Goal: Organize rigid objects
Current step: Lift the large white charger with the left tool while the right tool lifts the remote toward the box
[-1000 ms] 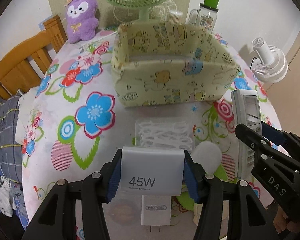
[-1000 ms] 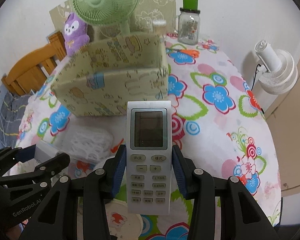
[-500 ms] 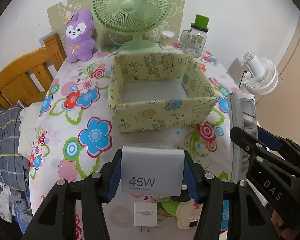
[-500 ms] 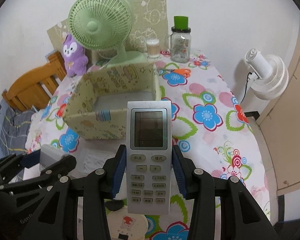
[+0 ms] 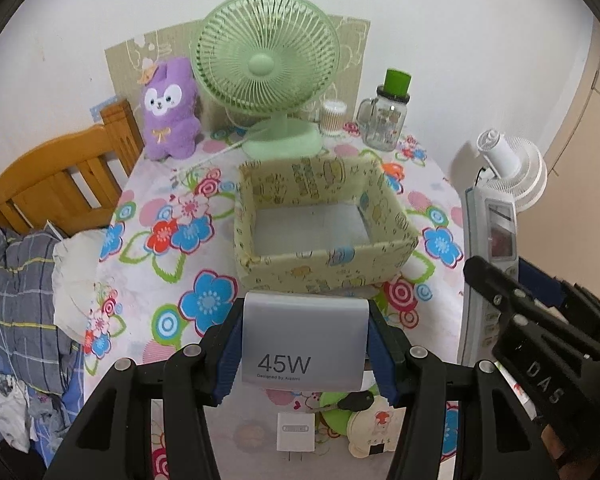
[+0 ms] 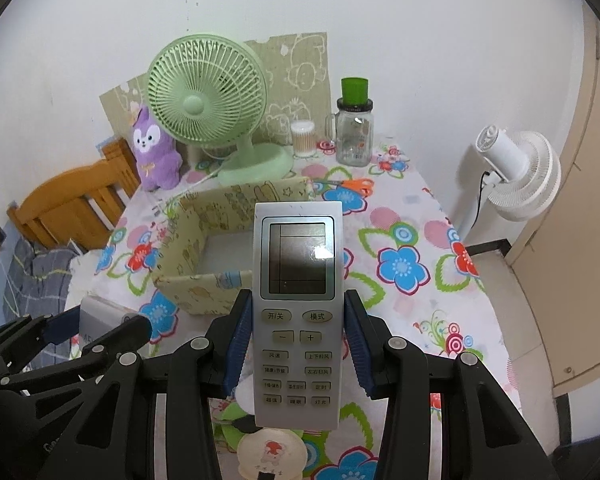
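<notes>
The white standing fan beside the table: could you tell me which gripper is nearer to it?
Right. The right gripper, holding the remote, is on the white fan's side; the left gripper, holding the charger, is farther away.

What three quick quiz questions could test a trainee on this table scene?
1. True or false: the yellow box already holds an object.
2. Which hand-held gripper grips the remote control: A left, B right?
3. Fill in: the left hand-held gripper clamps a grey ___ marked 45W.

Key: 1 false, its floor shows bare. 2 B, the right hand-held gripper. 3 box.
</notes>
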{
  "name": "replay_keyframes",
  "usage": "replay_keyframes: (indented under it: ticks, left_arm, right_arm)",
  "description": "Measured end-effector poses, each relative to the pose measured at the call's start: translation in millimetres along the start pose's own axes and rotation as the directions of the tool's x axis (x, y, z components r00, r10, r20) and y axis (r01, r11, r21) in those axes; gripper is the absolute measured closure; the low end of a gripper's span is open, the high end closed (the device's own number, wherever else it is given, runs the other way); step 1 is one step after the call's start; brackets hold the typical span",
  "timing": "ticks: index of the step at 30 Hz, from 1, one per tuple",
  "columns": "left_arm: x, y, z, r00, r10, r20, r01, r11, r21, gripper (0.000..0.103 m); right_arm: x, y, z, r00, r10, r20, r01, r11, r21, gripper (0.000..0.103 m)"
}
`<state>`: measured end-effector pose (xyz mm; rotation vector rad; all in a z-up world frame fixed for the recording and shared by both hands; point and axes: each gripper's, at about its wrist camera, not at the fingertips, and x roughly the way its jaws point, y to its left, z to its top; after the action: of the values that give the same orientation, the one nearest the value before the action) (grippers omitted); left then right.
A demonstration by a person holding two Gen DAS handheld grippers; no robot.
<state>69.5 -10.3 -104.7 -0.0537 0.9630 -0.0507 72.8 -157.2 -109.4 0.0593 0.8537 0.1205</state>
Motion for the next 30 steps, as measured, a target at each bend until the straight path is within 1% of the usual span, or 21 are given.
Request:
replay_keyframes:
  ticks: [9, 14, 19, 22, 25, 30]
  left_arm:
    - [-20.4, 1.1, 10.7, 0.999, -0.005, 0.047, 0.005, 1.0, -0.002, 0.046]
    - [-28.9, 2.1, 15.3, 0.997, -0.014, 0.072, 0.015, 1.0, -0.004, 0.046]
    - [-31.9, 6.3, 18.0, 0.997, -0.021, 0.075, 0.02, 1.0, 0.003, 0.046]
    - [-32.1, 9.3, 19.8, 0.997, -0.032, 0.076, 0.032, 0.999, 0.007, 0.046]
    - [-32.3, 10.6, 21.0, 0.996, -0.027, 0.086, 0.027, 1.0, 0.008, 0.046]
    - [-29.0, 7.1, 22.7, 0.997, -0.032, 0.067, 0.031, 0.999, 0.025, 0.046]
  right_arm:
    - [-22.5, 4.2, 12.3, 1.0, -0.002, 0.027, 0.002, 1.0, 0.005, 0.055]
    - [-32.2, 6.5, 20.7, 0.999, -0.021, 0.045, 0.02, 1.0, 0.003, 0.055]
    - [-39.0, 10.2, 25.4, 0.997, -0.039, 0.062, 0.039, 0.999, 0.007, 0.055]
    - [-39.6, 11.4, 25.3, 0.997, -0.042, 0.058, 0.041, 0.999, 0.012, 0.055]
    - [-37.4, 12.5, 24.6, 0.998, -0.046, 0.051, 0.045, 0.999, 0.009, 0.055]
    - [-31.2, 12.9, 29.9, 0.997, -0.057, 0.046, 0.057, 0.998, 0.002, 0.055]
